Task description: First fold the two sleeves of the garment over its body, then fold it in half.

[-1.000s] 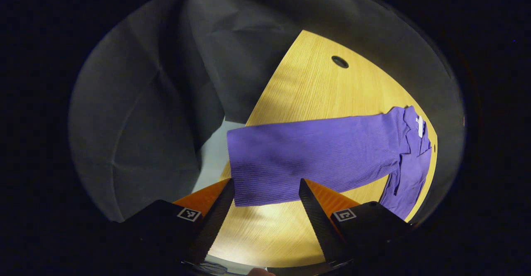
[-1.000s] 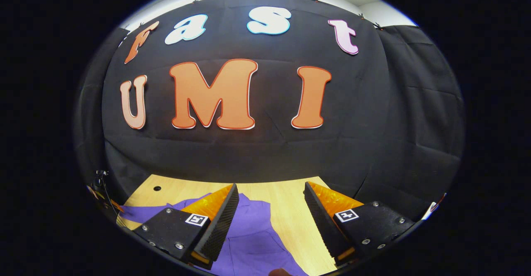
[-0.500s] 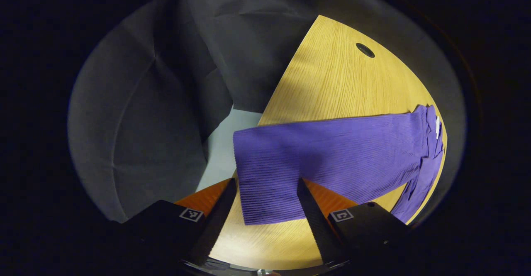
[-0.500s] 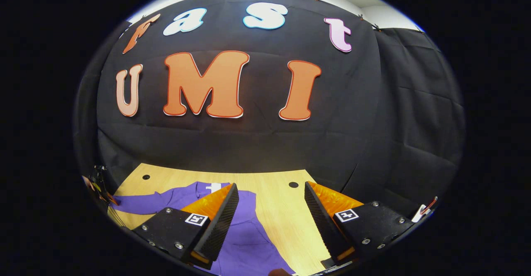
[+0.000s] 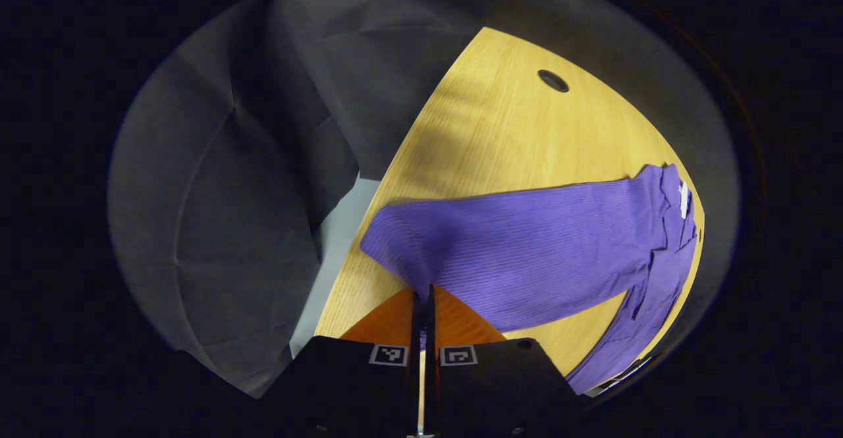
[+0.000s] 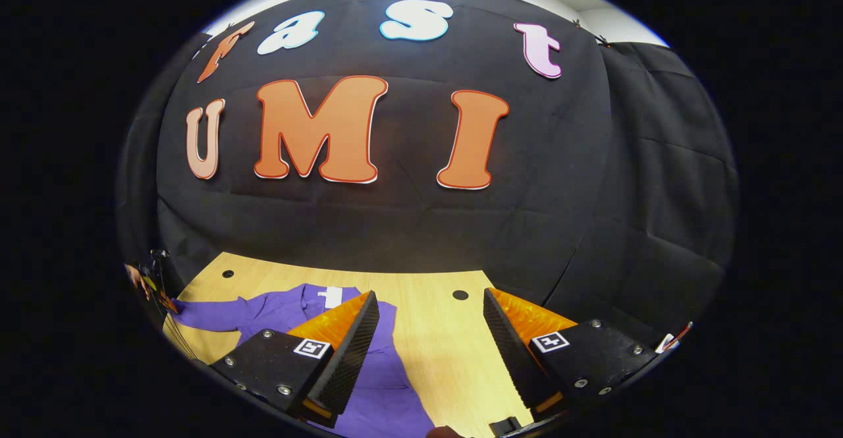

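left gripper (image 5: 421, 293) pinching tight on the cuff end of the purple sleeve (image 5: 527, 247), bunching it at the near edge of the wooden table (image 5: 500, 128). right gripper (image 6: 431, 332) hovering wide apart, gripping nothing, over the garment (image 6: 290, 303) lying flat beyond on the table.

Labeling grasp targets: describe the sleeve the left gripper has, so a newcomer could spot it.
Start at the wooden table. A purple ribbed garment lies across it, and one long sleeve stretches toward the table's edge by the black curtain. Its cuff end is bunched and pinched in the left gripper; the garment's white neck tag sits at the opposite end.
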